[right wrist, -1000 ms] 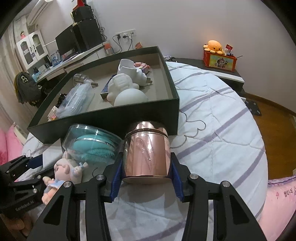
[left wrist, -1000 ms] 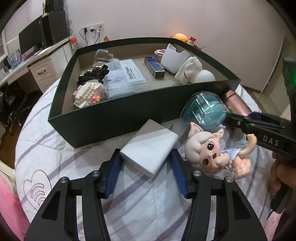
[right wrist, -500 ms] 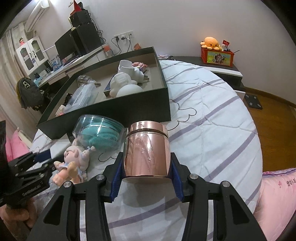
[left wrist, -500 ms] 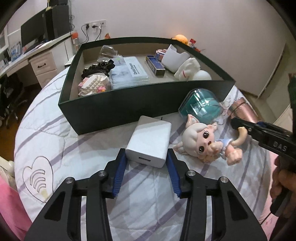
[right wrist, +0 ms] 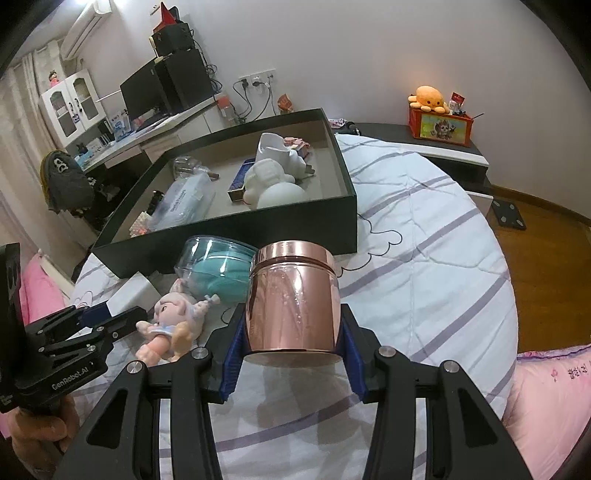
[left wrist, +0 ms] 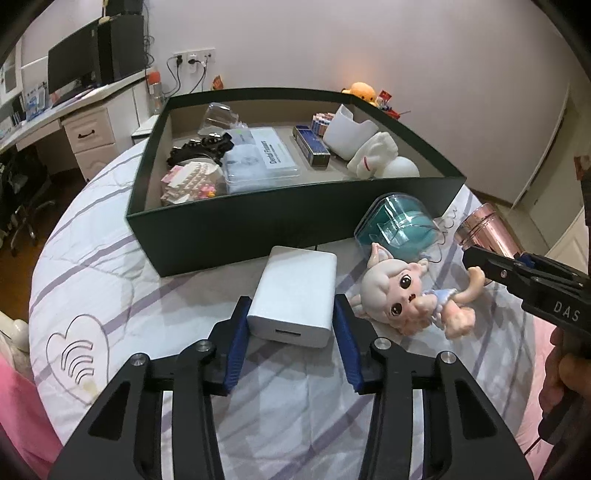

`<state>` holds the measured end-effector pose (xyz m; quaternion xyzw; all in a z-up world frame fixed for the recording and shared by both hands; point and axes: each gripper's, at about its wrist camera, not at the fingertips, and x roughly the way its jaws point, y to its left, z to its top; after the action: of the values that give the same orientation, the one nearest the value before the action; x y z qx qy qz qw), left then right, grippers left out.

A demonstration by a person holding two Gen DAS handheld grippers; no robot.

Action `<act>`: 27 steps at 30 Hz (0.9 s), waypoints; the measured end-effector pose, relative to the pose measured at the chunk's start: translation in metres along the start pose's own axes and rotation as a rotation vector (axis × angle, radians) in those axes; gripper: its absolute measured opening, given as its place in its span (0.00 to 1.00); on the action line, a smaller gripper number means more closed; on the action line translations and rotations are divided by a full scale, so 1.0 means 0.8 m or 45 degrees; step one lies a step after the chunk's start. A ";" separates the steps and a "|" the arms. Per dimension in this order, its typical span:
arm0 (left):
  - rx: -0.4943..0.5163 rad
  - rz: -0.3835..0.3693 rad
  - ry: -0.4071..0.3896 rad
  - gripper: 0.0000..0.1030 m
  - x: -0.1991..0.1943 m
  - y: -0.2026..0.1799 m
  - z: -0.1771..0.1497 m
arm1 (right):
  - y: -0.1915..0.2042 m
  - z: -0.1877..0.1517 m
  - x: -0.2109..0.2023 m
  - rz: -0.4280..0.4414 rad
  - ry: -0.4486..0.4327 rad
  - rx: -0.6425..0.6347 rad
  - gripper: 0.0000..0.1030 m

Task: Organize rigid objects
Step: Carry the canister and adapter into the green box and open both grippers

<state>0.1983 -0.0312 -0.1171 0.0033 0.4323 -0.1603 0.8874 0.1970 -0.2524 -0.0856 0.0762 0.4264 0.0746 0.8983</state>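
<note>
Even, soft indoor light, sharp focus, strong fisheye bending and dark corner vignettes.

A home bedroom: a bed [right wrist: 424,236] with striped quilted cover, a desk [left wrist: 74,110] carrying a monitor [right wrist: 142,90], a wall air conditioner [right wrist: 83,27], and a plush octopus [right wrist: 428,98] on a side shelf.

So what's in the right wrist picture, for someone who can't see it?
A shiny pink metal cup is clamped between the two fingers of the right tool, above a white quilt with purple stripes. Behind it sits a dark green box full of small things, with a little doll and the left tool off to the left.
</note>
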 end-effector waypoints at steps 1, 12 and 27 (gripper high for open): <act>-0.007 0.000 -0.004 0.42 -0.003 0.002 -0.001 | 0.001 0.000 -0.001 0.002 -0.001 -0.001 0.46; -0.034 0.016 -0.082 0.42 -0.046 0.012 -0.001 | 0.019 0.015 -0.034 0.042 -0.076 -0.040 0.46; -0.029 0.040 -0.247 0.39 -0.079 0.024 0.085 | 0.078 0.101 -0.019 0.128 -0.166 -0.187 0.46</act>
<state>0.2191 -0.0052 -0.0284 -0.0153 0.3461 -0.1409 0.9274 0.2459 -0.2002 -0.0113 0.0363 0.3560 0.1453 0.9224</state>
